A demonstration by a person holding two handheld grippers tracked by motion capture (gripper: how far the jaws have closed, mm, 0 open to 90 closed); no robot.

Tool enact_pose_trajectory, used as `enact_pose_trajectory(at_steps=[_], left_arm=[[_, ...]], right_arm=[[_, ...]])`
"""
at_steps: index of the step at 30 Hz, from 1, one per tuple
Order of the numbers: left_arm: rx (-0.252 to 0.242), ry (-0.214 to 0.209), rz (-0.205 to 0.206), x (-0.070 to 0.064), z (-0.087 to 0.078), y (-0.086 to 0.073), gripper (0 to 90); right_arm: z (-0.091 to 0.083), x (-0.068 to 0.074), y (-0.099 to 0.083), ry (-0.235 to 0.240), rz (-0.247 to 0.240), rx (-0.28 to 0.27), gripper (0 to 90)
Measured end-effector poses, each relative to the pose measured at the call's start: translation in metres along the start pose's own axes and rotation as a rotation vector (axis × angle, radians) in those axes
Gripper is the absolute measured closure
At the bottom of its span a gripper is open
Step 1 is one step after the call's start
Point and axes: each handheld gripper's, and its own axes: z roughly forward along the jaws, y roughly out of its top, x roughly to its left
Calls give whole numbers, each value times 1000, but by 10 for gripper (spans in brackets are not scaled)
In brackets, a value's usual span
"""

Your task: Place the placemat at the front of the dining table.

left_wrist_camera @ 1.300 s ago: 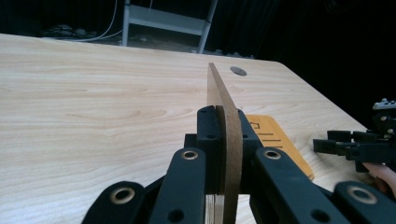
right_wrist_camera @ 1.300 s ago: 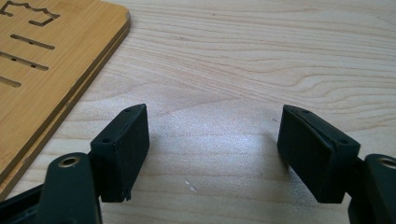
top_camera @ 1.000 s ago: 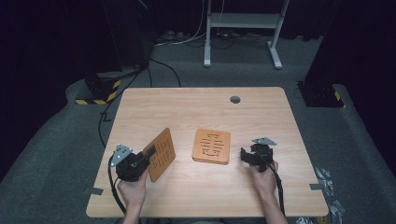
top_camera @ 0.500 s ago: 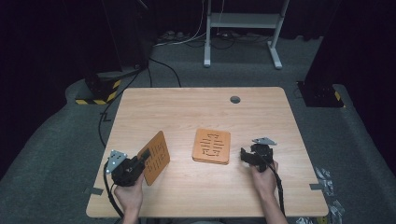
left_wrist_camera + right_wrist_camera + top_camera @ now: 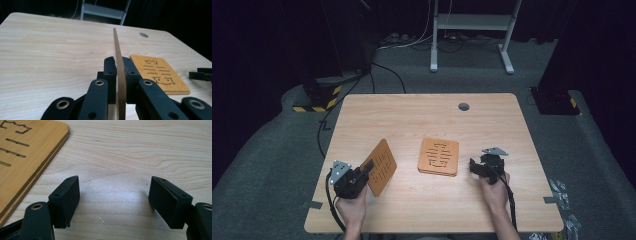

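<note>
Thin orange-brown wooden board with slot cut-outs (image 5: 379,166) stands on edge, lifted and tilted, at the near left of the pale wood-grain tabletop (image 5: 422,120), pinched in the left claw (image 5: 364,170). In the left gripper view the board (image 5: 119,75) is seen edge-on as a narrow tan strip rising between the two matte black jaws, which press flat against both of its faces; the jaw arms are blocky black plastic with brass-ringed pivot holes. A hand (image 5: 351,207) wraps the left gripper from below, and a grey three-cornered plate sits on top of it.

Near the middle of the tabletop lies a second flat wooden board with rounded corners (image 5: 439,156), the same warm orange, cut through with short parallel slots and a notched outline. In the right gripper view its edge (image 5: 30,152) shows two stacked layers, smooth and finely grained.

The right claw (image 5: 475,167) sits low over the tabletop just right of that flat board, apart from it. Its jaws stand wide apart with nothing between them; the rubbery black pads (image 5: 65,195) face each other across bare, streaky wood. A small dark round grommet (image 5: 463,106) is set into the far side of the tabletop.
</note>
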Motion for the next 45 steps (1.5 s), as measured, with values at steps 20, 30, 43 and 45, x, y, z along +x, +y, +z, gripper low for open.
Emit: enact_pose_trajectory(at_steps=[20, 30, 43, 45], left_arm=[[93, 103, 6, 12, -7, -10, 753], [119, 165, 8, 15, -6, -14, 728], [122, 162, -9, 22, -7, -18, 708], [120, 155, -10, 22, -7, -19, 697]], right_arm=[[0, 0, 0, 4, -7, 2, 250], [0, 0, 0, 4, -8, 2, 250], [0, 1, 0, 6, -6, 1, 248], [0, 1, 0, 6, -5, 1, 248]])
